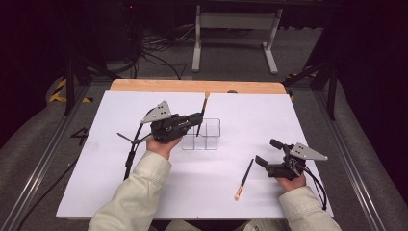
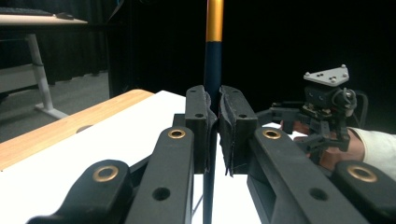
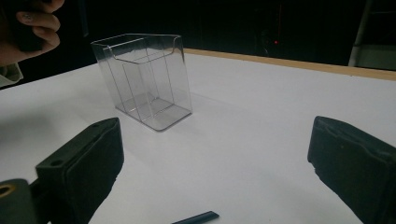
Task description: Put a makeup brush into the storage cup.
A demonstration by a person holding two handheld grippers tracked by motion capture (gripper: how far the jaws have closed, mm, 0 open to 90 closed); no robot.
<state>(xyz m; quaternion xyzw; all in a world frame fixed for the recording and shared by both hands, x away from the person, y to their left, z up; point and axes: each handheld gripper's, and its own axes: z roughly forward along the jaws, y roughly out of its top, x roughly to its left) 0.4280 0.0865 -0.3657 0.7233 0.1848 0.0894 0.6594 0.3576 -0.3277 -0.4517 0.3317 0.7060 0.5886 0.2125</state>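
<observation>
Clear organizer (image 1: 202,134) sitting just below your left gripper (image 1: 198,117), clamping brush (image 1: 203,108); keep brush upright, centring over compartment. Right gripper (image 1: 267,152) idling open.

On the table (image 1: 144,192) a clear box (image 1: 202,134) is standing near the middle. A brush (image 1: 202,109) is standing upright over the box's left rear corner. A second brush (image 1: 244,179) is lying flat on the table, before the box and to its right, well apart from it.
</observation>
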